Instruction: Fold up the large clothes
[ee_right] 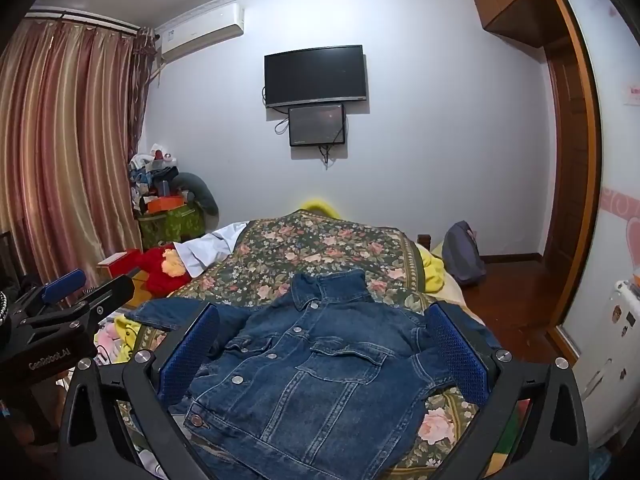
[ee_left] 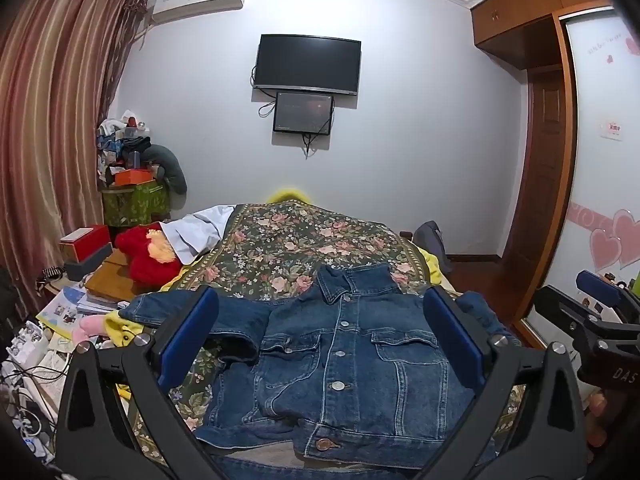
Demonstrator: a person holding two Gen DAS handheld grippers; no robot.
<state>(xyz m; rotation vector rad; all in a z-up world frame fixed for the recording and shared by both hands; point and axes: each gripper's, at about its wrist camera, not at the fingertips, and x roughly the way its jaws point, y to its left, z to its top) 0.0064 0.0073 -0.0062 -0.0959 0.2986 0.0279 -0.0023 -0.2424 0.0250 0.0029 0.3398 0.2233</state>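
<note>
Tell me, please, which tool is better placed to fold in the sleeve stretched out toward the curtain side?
Probably the left tool: open and empty, it sits on the side of the denim jacket where the outstretched sleeve lies; the right tool is farther away.

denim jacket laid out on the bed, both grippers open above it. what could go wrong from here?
1. The denim jacket is buttoned and thick; a pinch by the left hand-held gripper or the right hand-held gripper may catch only the top layer, so the fold could drag unevenly.
2. One sleeve hangs toward the bed edge over floor clutter; it might slide off.
3. The floral bedspread could get pinched along with the denim.
</note>
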